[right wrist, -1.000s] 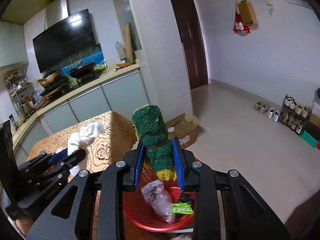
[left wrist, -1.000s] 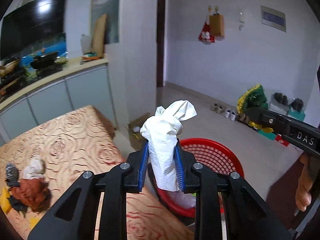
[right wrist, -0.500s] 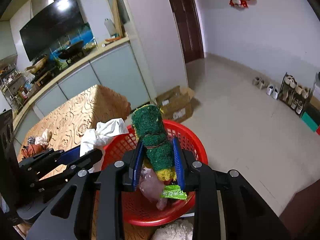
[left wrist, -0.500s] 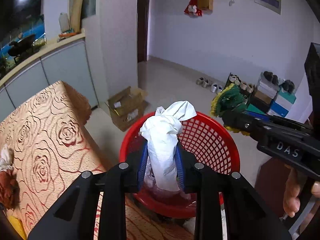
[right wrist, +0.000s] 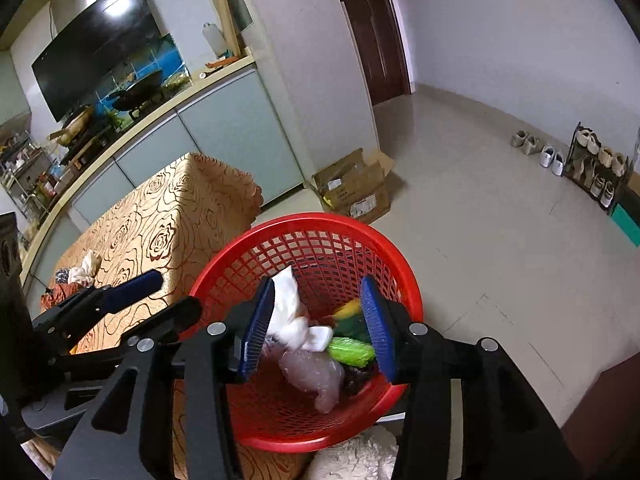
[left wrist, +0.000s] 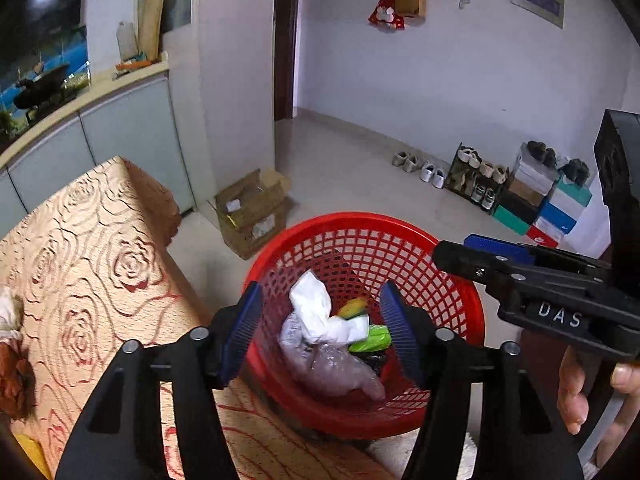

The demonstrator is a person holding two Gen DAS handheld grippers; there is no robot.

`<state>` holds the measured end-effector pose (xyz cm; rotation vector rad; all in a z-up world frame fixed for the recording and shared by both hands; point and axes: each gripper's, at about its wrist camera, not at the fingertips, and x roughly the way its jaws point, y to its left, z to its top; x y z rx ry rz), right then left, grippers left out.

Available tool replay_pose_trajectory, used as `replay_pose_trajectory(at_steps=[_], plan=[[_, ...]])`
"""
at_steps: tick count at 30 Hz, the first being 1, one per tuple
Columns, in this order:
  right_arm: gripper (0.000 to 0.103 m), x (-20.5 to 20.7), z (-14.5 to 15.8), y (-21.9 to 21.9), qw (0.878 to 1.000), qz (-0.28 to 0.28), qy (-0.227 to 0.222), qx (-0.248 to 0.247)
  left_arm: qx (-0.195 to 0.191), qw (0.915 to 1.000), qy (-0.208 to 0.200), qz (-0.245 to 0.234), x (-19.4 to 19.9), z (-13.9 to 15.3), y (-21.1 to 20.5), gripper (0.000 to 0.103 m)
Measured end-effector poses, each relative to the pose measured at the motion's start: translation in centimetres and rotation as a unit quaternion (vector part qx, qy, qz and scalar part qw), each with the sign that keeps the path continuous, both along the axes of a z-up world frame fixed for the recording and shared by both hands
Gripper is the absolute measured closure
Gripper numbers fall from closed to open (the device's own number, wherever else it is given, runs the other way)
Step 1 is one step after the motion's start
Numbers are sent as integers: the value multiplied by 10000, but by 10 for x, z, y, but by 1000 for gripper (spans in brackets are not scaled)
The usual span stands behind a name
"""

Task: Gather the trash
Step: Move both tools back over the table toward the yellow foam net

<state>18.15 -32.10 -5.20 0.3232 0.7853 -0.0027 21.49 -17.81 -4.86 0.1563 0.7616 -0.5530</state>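
Note:
A red mesh basket stands at the end of the table. In it lie a crumpled white tissue, a green and yellow scrubber, a green wrapper and a clear plastic bag. My left gripper is open and empty above the basket. My right gripper is open and empty above it too. Each gripper shows in the other's view: the right one, the left one.
The table has a gold rose-patterned cloth; more trash lies at its left. A cardboard box sits on the floor beyond the basket. Shoes and boxes line the right wall. A white fluffy thing lies below the basket.
Both grippers have opened over the basket. The white tissue has dropped from the left one and the green scrubber from the right one; both now lie in the basket.

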Motion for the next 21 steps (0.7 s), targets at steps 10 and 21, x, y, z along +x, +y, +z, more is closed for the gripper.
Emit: replay_pose_trajectory(at_steps=[10, 21], plan=[[48, -15, 22, 19, 9992, 8, -361, -181, 19, 9982, -459, 390, -18, 26, 35, 39], [45, -28, 49, 61, 9953, 308, -842, -368, -33, 9915, -853, 985, -42, 50, 93, 35]])
